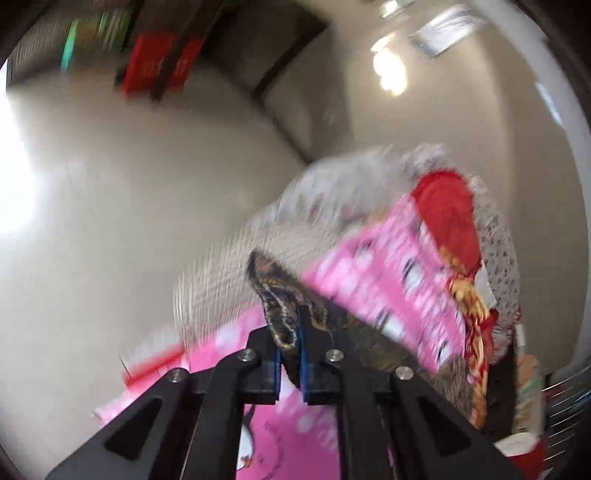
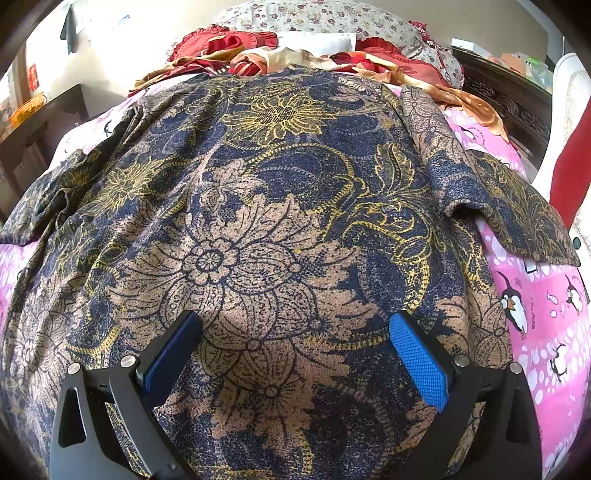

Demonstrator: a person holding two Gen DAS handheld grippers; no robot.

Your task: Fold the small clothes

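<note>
A navy, tan and gold floral shirt lies spread over the pink penguin-print sheet. One sleeve sticks out to the right. My right gripper is open and empty, its blue pads hovering over the shirt's lower middle. My left gripper is shut on a bunched edge of the floral shirt and holds it up. The left wrist view is blurred and tilted; the pink sheet shows behind the raised cloth.
Red and gold cloths and flower-print pillows are heaped at the bed's head. A dark carved headboard stands at the right. A dark side table stands at the left. A pale wall fills the left wrist view.
</note>
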